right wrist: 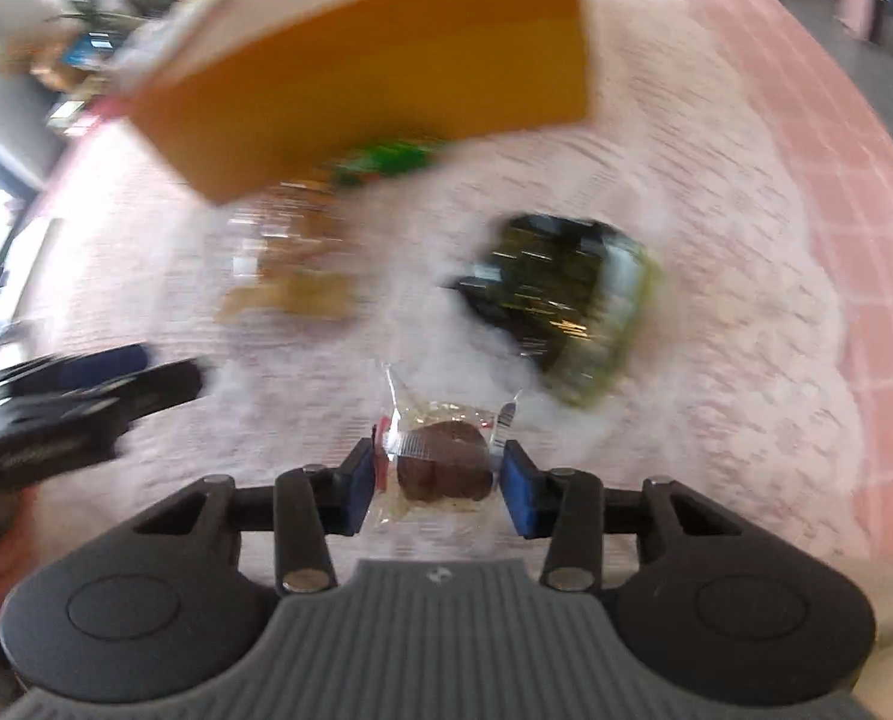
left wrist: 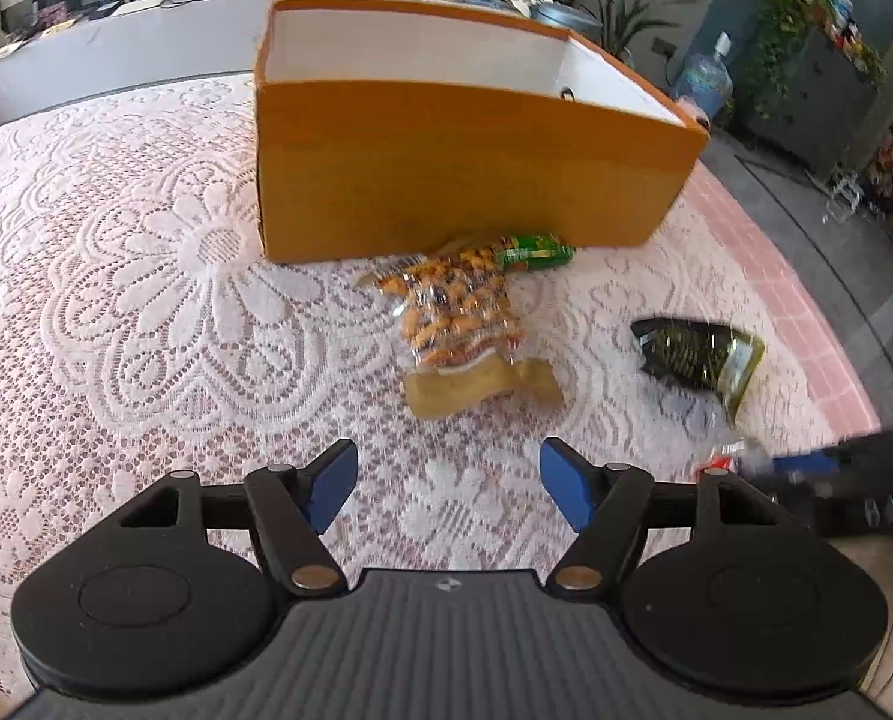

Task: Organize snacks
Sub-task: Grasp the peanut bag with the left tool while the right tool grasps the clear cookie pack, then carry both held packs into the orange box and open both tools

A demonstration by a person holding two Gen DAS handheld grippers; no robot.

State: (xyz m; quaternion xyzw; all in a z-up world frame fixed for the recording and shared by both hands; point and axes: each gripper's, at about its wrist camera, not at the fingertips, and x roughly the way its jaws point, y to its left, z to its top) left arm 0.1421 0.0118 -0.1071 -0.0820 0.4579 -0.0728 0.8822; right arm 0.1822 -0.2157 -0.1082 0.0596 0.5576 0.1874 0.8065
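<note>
Wrapper [right wrist: 440,456] of clear, crinkled plastic sits nearest, between the blue pads of the right gripper [right wrist: 437,483]. Inside it is one dark brown, rounded snack, with a thin red strip along each sealed side edge. The left pad touches the wrapper's edge and the right pad stands just beside the other edge, so whether the fingers truly press it cannot be told; the packet lies on the lace tablecloth [right wrist: 716,300].

The left gripper [left wrist: 446,489] hovers over the same cloth with its fingers spread wide and nothing between them.

Farther out, ahead of the left gripper, lies a transparent bag of orange-brown snacks [left wrist: 455,312] with a plain tan header at its near end. To its right, well apart, lies a dark packet [left wrist: 695,354], black with fine yellow-green flecks and a shiny olive edge; in the right wrist view it appears blurred, just beyond the held wrapper.

Behind the orange bag, a small green packet [left wrist: 533,249] rests against the base of an orange cardboard box [left wrist: 464,174]. The box stands upright with its top open and its inner walls white; its contents are hidden from both cameras.

Beyond the box, a grey counter [left wrist: 146,42] carries more packets, too small to tell apart.
</note>
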